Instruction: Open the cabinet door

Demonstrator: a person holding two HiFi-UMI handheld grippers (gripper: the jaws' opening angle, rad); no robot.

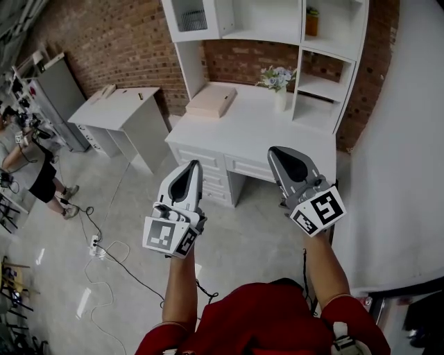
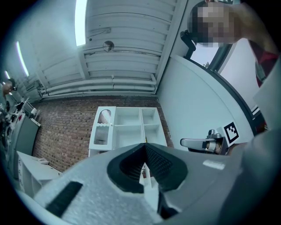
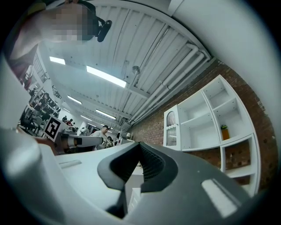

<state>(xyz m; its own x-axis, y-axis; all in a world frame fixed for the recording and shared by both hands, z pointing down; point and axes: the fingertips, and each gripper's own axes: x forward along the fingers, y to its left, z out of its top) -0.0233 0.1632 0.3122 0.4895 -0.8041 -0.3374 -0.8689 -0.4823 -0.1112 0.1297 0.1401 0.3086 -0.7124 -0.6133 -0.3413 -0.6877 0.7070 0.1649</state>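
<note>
The white desk (image 1: 236,135) carries a shelf unit, and the cabinet door (image 1: 193,17), with a ribbed glass pane, is at its upper left and shut. The same door (image 2: 102,128) shows in the left gripper view and again as the cabinet door (image 3: 171,129) in the right gripper view. My left gripper (image 1: 194,165) is shut and holds nothing. It hangs over the floor in front of the desk's drawers. My right gripper (image 1: 275,150) is level with it, shut and holding nothing, near the desk's front edge. Both are well short of the door and point up toward it.
A flat box (image 1: 211,100) and a vase of flowers (image 1: 279,87) stand on the desk. A small white table (image 1: 114,107) stands to the left, and a person (image 1: 28,163) beyond it. Cables (image 1: 97,246) lie on the floor. A white wall (image 1: 402,139) runs along the right.
</note>
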